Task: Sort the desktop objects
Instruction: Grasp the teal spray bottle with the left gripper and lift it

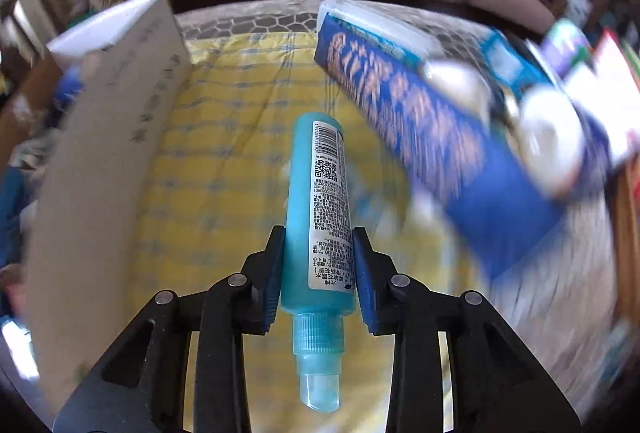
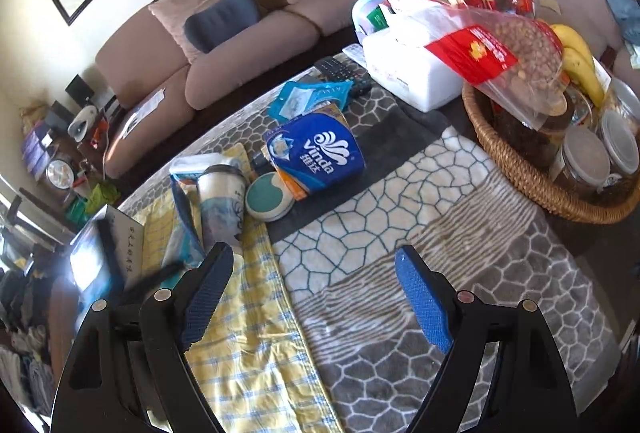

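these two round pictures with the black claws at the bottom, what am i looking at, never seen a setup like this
Each picture comes from a fisheye camera mounted on a handheld gripper; a person carries one in each hand. The black arms with blue pads are its jaws.

The left wrist view shows the left gripper shut on a turquoise spray bottle, nozzle toward the camera, above a yellow checked cloth. The surroundings are blurred.

The right wrist view shows the right gripper, open and holding nothing, over a patterned table cover. On it lie a blue Vinda tissue pack, a tumbler, a round teal-and-white case, a remote control and a wicker basket holding bananas and jars.
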The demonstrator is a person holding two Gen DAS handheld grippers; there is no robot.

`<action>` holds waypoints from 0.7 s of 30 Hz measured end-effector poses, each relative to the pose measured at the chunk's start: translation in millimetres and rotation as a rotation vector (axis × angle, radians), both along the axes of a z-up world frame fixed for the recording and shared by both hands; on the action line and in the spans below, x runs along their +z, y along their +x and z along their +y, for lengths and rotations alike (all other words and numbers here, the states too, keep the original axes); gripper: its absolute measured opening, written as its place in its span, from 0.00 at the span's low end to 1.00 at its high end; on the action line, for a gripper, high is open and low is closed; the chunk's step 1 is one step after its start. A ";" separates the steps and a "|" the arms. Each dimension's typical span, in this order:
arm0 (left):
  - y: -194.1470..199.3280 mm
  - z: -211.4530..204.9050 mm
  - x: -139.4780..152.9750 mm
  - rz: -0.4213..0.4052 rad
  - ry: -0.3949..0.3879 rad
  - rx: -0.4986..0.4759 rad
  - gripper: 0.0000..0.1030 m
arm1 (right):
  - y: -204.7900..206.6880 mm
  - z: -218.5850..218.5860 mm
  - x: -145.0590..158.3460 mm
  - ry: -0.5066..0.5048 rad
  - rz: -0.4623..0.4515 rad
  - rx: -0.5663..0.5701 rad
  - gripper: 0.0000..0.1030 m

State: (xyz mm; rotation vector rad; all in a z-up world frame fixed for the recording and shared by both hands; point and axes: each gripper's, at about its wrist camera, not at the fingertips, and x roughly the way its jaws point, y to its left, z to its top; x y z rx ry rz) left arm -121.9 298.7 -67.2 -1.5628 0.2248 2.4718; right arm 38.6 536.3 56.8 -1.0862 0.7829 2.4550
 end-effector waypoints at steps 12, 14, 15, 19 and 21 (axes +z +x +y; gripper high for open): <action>187.1 -67.1 -21.7 -0.036 -0.196 -0.312 0.30 | -2.6 -16.5 -1.6 -0.009 0.000 -0.017 0.82; 184.4 -69.4 -16.6 -0.026 -0.185 -0.296 0.39 | -0.1 -16.7 -1.5 -0.008 -0.002 -0.026 0.82; 180.9 -68.6 -13.7 -0.020 -0.182 -0.287 0.56 | 1.7 -16.9 -1.2 -0.004 -0.002 -0.030 0.82; 169.3 -66.2 -18.5 -0.009 -0.210 -0.274 0.65 | 3.1 -19.6 -4.4 0.032 -0.030 -0.025 0.82; 171.0 -62.6 -30.5 -0.038 -0.194 -0.314 0.32 | 0.6 -20.4 -7.7 0.046 -0.051 -0.017 0.82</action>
